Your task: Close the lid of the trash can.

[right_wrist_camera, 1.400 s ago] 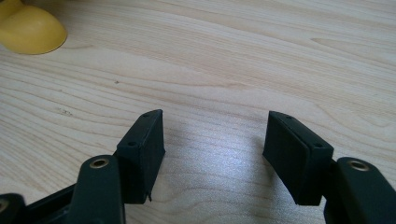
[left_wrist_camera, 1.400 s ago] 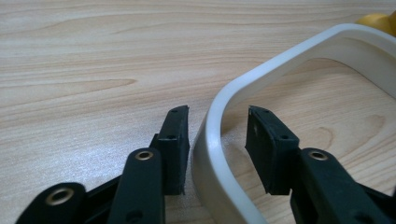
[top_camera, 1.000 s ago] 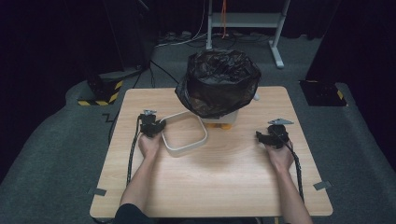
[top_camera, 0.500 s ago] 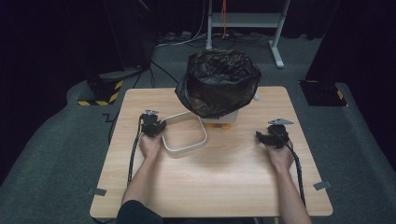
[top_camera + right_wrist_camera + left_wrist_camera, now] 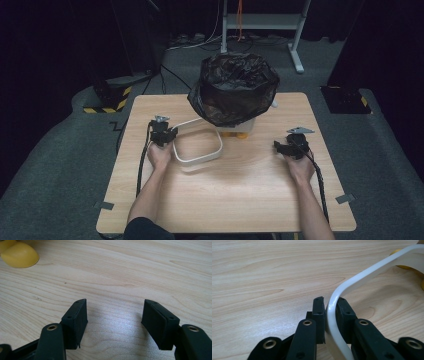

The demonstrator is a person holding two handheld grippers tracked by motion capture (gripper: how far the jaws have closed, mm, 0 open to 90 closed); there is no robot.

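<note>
A white rounded-square ring (image 5: 219, 145) lies left of centre on the wooden table (image 5: 240, 195), its far end under a bin wrapped in a black plastic bag (image 5: 234, 87). My left gripper (image 5: 171, 141) is at the ring's left corner. Its jaws have just been closing, and in the left gripper view both pads press on the thin white ring (image 5: 352, 282) with the left gripper (image 5: 329, 302) shut on it. My right gripper (image 5: 280, 146) rests low over the table at the right. In the right gripper view the right gripper (image 5: 113, 312) is open with bare wood between the jaws.
Yellow rounded feet (image 5: 235, 134) show under the bagged bin, and one yellow piece (image 5: 20, 255) sits ahead and left of the right jaws. A metal stand (image 5: 260, 20) and cables lie on the dark floor beyond the table.
The white ring has shifted slightly in the left gripper's hold. The right gripper has stayed where it was.
</note>
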